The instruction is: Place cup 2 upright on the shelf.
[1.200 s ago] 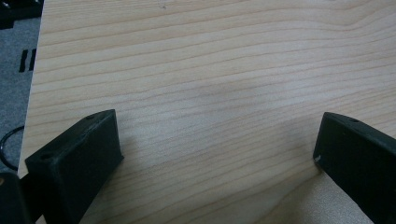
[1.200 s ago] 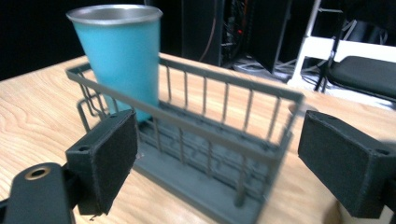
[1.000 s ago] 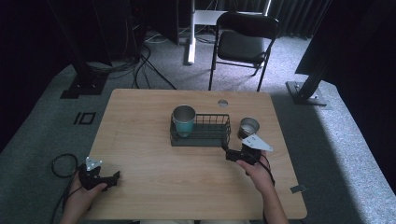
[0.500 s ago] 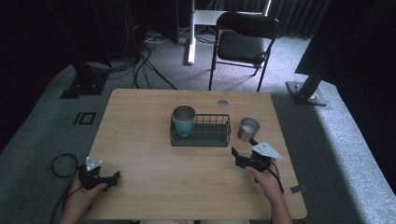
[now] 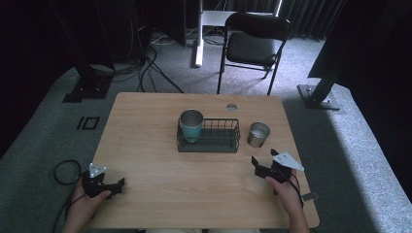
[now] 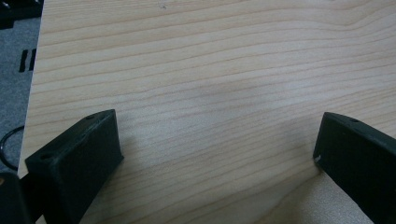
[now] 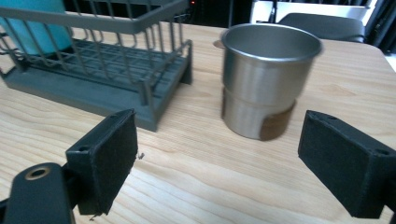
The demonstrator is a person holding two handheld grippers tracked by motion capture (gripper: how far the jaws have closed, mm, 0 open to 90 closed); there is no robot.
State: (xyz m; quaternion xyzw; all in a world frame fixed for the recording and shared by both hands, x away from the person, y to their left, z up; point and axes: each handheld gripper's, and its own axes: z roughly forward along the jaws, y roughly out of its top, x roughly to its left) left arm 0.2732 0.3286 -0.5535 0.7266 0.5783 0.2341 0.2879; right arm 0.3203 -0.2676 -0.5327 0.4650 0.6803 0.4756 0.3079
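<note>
- My right tool (image 5: 264, 164) sits low over the desk (image 5: 145, 145) near its right front part, with its jaws spread wide and nothing between them.
- In the right gripper view the steel cup (image 7: 268, 79) stands upright on the desk just ahead of that tool (image 7: 217, 163), a little right of centre between the two jaws, and not touching either of them.
- From above, the steel cup (image 5: 258, 134) stands just beside the right end of the wire basket (image 5: 214, 141), close to it, though I cannot tell if they touch.
- A teal cup (image 5: 191, 125) stands upright inside the left end of the basket; in the right gripper view a bit of it (image 7: 32, 23) shows behind the wires.
- My left tool (image 5: 119, 185) rests at the desk's left front corner, well apart from the basket and both cups.
- In the left gripper view its jaws are wide apart too, with bare wood (image 6: 210, 93) between them.
</note>
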